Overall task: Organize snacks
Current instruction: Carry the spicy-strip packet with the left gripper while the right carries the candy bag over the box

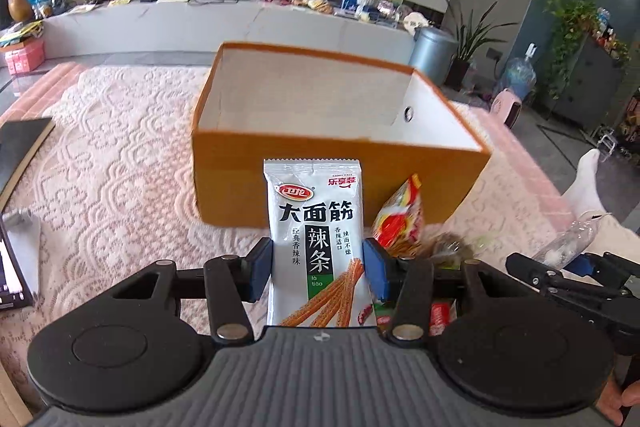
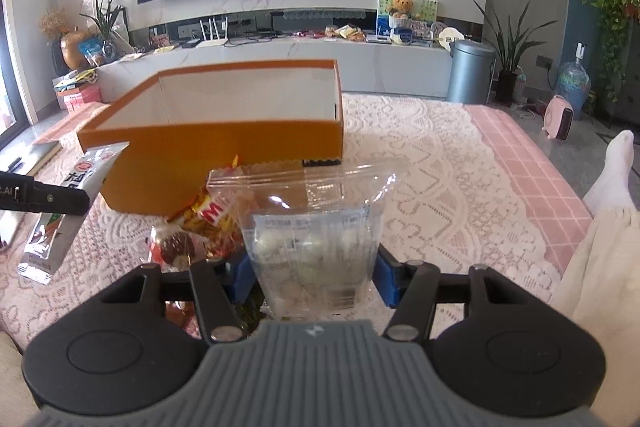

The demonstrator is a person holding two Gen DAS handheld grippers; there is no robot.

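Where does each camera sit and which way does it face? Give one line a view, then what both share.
Left wrist: on the left gripper, facing the orange box; its fingers clamp a white spicy-strip packet; the right gripper's tip and a white-socked foot show.
Right wrist: on the right gripper, facing the box; its fingers clamp a clear zip bag; the same foot shows.
Shared: box, white packet, loose snacks, lace tablecloth.
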